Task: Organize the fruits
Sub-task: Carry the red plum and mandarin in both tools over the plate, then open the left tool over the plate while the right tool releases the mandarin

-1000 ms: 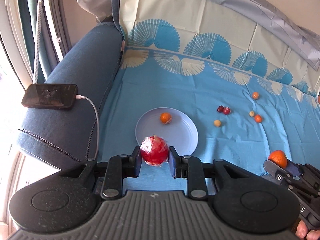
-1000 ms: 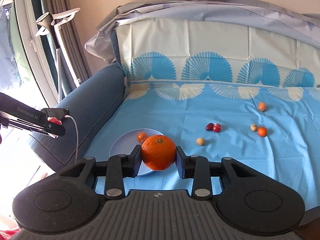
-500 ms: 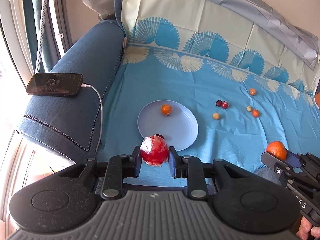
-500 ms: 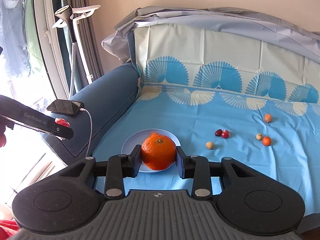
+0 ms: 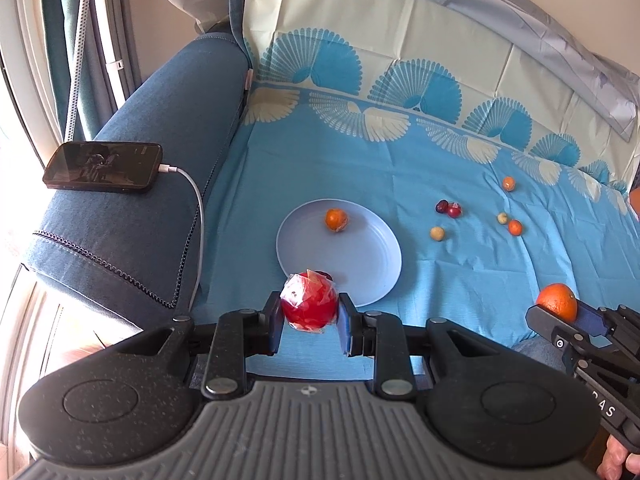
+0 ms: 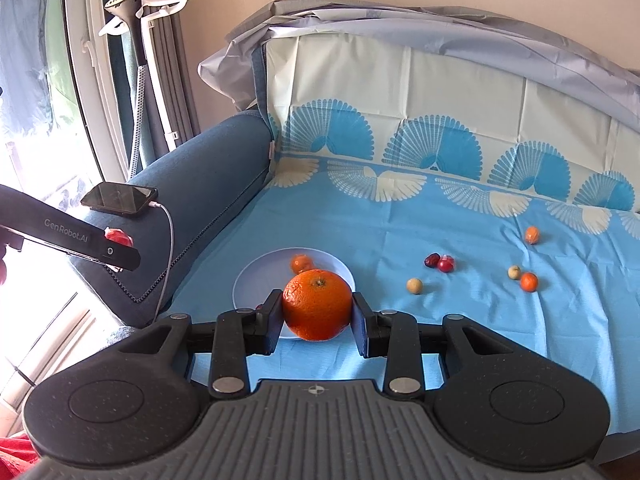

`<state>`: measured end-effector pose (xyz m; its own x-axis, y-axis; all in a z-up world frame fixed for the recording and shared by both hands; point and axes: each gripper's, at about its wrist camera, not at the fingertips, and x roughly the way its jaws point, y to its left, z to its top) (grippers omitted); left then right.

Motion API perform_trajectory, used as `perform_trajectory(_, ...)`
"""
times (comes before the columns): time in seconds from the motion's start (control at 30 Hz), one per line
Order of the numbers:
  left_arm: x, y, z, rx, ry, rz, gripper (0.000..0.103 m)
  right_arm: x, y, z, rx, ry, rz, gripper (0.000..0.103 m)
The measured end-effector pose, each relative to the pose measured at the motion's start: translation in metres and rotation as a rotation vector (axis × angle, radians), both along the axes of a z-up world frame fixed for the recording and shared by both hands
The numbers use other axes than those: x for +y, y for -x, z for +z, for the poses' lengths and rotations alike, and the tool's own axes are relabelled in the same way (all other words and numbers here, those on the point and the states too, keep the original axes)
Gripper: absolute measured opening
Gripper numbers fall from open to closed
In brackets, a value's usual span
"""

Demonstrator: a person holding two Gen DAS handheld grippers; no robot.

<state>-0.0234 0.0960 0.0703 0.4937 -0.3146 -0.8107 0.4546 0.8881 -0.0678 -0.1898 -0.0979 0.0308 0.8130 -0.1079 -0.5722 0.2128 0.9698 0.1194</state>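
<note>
White "GenRobot.AI" on the left gripper's (image 6: 114, 240) black side; letters "AS" on the right gripper's (image 5: 560, 312) body.

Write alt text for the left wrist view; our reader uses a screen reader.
The left gripper clamps a red plastic-wrapped fruit above the near rim of a pale blue round plate holding one small orange fruit. Six small fruits lie loose on the blue patterned cloth.

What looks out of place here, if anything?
Nothing spilled or damaged. Oddities: a phone charging on the sofa armrest beside the work area, cable trailing down near the plate; and the red fruit in the left gripper is wrapped in crinkled clear plastic, unlike the bare orange in the right gripper.
</note>
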Motion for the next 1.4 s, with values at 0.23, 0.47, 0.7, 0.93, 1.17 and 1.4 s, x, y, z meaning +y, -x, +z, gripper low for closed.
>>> perform_trajectory(0.23, -0.003, -0.007, -0.005, 0.015, -0.001, -0.004, 0.030, -0.002, -0.009, -0.003, 0.011, -0.005, 0.003, 0.037)
perform_trajectory(0.47, -0.008, -0.017, -0.011, 0.032, -0.006, -0.010, 0.030, -0.002, -0.023, -0.008, 0.032, -0.011, 0.021, 0.037)
perform_trajectory(0.7, -0.023, -0.037, -0.022, 0.048, -0.020, -0.026, 0.030, -0.003, -0.044, -0.018, 0.055, -0.015, 0.036, 0.037)
perform_trajectory(0.93, -0.045, -0.068, -0.051, 0.085, -0.069, -0.041, 0.030, -0.009, -0.077, -0.042, 0.105, -0.031, 0.047, 0.037)
perform_trajectory(1.17, -0.077, -0.110, -0.097, 0.135, -0.125, -0.048, 0.030, -0.015, -0.121, -0.080, 0.160, -0.030, 0.071, 0.037)
perform_trajectory(1.4, -0.103, -0.149, -0.142, 0.147, -0.145, -0.068, 0.030, -0.021, -0.169, -0.119, 0.229, -0.036, 0.080, 0.037)
